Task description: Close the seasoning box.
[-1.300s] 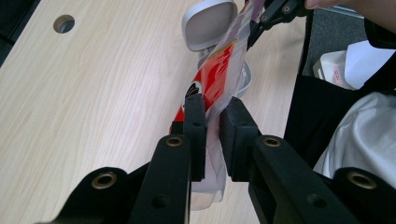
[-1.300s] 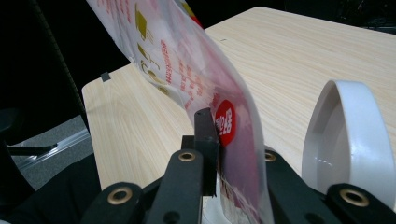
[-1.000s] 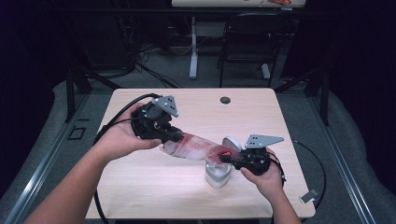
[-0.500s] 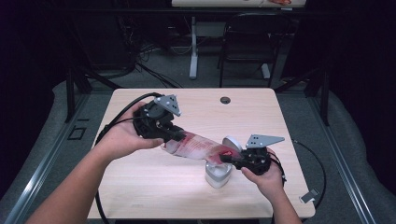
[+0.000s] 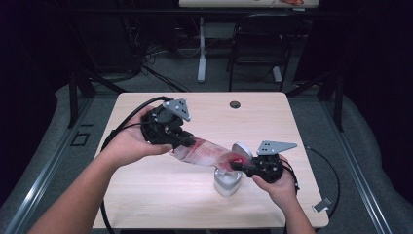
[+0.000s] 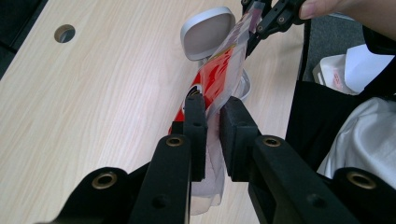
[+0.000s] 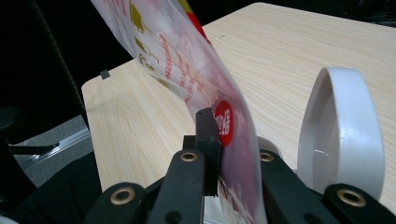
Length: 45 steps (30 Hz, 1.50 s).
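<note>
A red and white plastic pouch (image 5: 207, 152) is stretched in the air between both grippers. My left gripper (image 5: 181, 140) is shut on its upper left end; in the left gripper view the jaws clamp the pouch (image 6: 217, 88). My right gripper (image 5: 237, 165) is shut on the lower right end, the pouch (image 7: 196, 60) pinched between its jaws. Below that end stands a small white container (image 5: 227, 181) with its round flip lid (image 5: 242, 150) open, also seen as the lid (image 6: 207, 31) and the lid (image 7: 343, 126).
The light wooden table (image 5: 146, 195) has a round cable hole (image 5: 235, 104) near its far edge. Black cables trail from both grippers. A chair (image 5: 258, 44) and another table's legs stand beyond the far edge.
The left gripper has shifted slightly with the pouch; the right gripper holds its end over the open container as before.
</note>
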Available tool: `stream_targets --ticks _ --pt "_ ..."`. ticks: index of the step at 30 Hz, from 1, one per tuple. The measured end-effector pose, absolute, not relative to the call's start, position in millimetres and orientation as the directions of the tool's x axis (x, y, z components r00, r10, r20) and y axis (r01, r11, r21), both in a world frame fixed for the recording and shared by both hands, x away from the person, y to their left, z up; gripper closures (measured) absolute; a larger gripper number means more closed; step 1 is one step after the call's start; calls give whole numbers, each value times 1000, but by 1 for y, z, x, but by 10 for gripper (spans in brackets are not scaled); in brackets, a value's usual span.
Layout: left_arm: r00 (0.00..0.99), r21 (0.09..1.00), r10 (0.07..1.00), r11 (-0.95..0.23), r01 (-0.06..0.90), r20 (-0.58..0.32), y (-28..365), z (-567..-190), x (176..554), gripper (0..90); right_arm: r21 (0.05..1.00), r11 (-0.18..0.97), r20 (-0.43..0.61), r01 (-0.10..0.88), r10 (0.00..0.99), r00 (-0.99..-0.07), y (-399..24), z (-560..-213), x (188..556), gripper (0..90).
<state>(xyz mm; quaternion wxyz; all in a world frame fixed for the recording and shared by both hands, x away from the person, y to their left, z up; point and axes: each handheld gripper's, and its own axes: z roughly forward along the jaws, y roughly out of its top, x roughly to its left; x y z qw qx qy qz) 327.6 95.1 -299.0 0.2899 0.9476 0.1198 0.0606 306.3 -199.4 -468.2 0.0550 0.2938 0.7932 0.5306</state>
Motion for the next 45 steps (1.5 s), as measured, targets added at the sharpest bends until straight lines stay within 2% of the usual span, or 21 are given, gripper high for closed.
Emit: stream_targets --ticks 33,45 --pt "968 563 247 -807 177 50 90 -296 327 816 869 295 206 398 515 -832 -206 -461 297 890" --pt "966 562 252 -808 180 54 92 -296 326 817 882 279 182 381 544 -819 -202 -463 300 891"
